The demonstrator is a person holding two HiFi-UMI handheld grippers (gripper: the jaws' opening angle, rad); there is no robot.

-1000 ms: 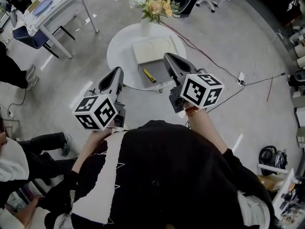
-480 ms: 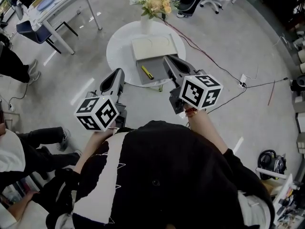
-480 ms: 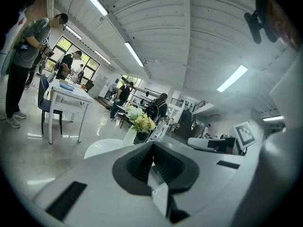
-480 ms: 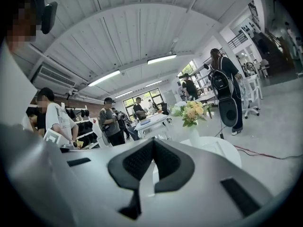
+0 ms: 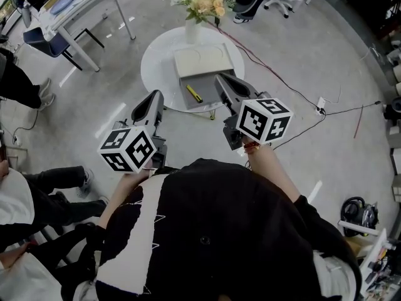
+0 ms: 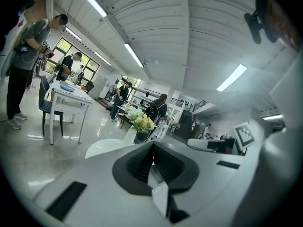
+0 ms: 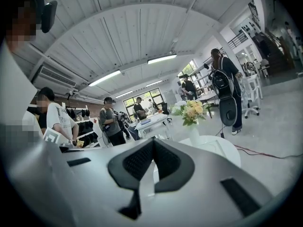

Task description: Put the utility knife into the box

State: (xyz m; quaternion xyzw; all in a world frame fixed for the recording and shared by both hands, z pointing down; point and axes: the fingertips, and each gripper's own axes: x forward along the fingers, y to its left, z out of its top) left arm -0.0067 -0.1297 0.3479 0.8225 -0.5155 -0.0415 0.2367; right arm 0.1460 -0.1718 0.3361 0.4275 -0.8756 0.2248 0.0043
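The left tool [image 5: 152, 100] and right tool [image 5: 223, 80] are both staying empty, jaws pressed together, the hands holding them out roughly level toward the round white tabletop [image 5: 156, 64]. There the yellow utility knife [image 5: 194, 93] is lying on a grey panel [image 5: 203, 97] beside the cream box [image 5: 200, 61].

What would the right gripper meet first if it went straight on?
Probably the round white table, near the open grey box; the right gripper points slightly down towards it. Depth is unclear: the white flower vase is also possible.
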